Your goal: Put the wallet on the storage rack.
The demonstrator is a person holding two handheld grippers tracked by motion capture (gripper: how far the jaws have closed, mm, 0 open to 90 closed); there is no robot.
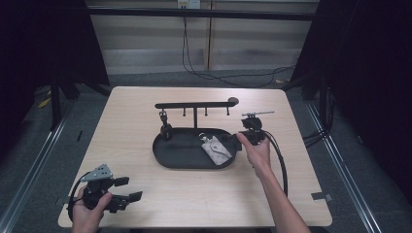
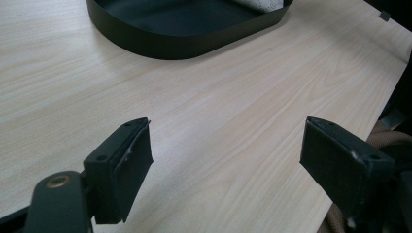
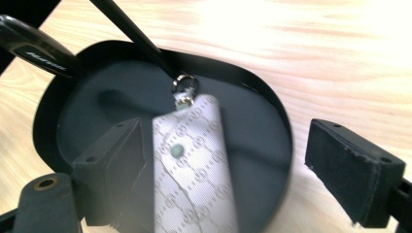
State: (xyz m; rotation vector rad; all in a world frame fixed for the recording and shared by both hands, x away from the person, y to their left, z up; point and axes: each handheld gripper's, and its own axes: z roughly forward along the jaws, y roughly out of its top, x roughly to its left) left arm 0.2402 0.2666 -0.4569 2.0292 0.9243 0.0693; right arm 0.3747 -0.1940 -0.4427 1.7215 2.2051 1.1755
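Note:
A black oval tray [image 1: 160, 158] stands mid-table with a T-shaped hook stand [image 1: 195, 104] rising from it. A pale patterned key pouch [image 1: 216, 148] with a metal clasp [image 3: 184, 87] lies flat at the tray's right end. My right gripper [image 1: 238, 137] hovers at the tray's right rim, tilted down over the pouch [image 3: 194, 165]. Its jaws stand wide apart: the pouch lies below them, close to the left pad [image 3: 121, 165], and neither pad presses on it. My left gripper [image 1: 127, 189] is open and empty above the table's front left corner.
A small dark item [image 1: 165, 128] hangs from the stand's left hook over the tray. A glossy black piece with lettering [image 3: 34, 48] crosses the top left of the right gripper view. Bare wood [image 2: 233, 97] lies between the left gripper and the tray wall [image 2: 170, 41].

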